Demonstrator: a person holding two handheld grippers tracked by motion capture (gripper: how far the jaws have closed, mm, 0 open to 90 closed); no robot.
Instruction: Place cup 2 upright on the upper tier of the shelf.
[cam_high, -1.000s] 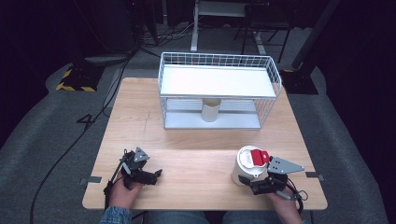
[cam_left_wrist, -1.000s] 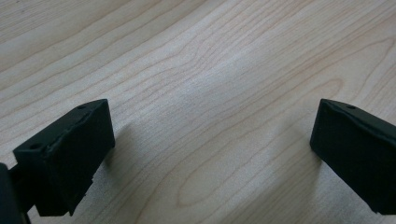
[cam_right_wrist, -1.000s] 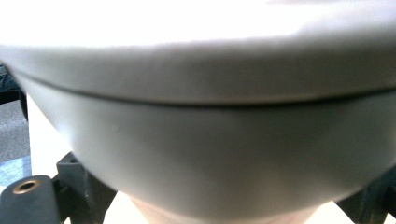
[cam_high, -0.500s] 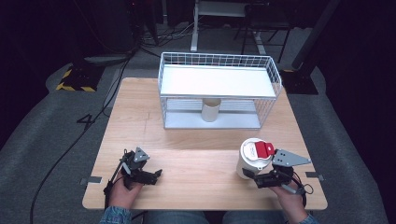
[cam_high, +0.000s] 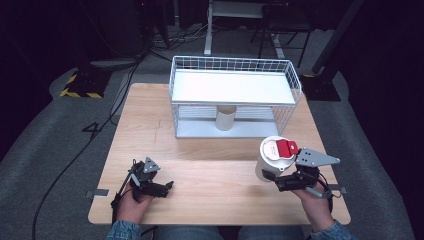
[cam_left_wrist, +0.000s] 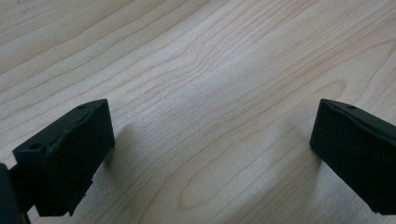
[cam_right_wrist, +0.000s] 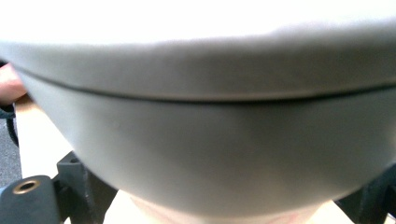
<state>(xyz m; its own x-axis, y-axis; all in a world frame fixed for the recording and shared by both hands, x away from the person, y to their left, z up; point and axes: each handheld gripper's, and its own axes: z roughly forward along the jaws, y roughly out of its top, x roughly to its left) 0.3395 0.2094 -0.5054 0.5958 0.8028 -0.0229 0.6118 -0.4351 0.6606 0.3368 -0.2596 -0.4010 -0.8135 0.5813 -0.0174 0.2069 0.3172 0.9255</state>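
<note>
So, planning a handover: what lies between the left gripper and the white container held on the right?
Only bare wooden table lies between the left gripper and the white container, as the high view shows.

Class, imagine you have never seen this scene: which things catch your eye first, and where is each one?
The white tub with a red-tabbed lid stands out at the table's near right, gripped by the right tool. Behind it, a white wire rack sits at the table's far side, with a small cup beneath its shelf. The left tool rests open at the near left, holding nothing.
</note>
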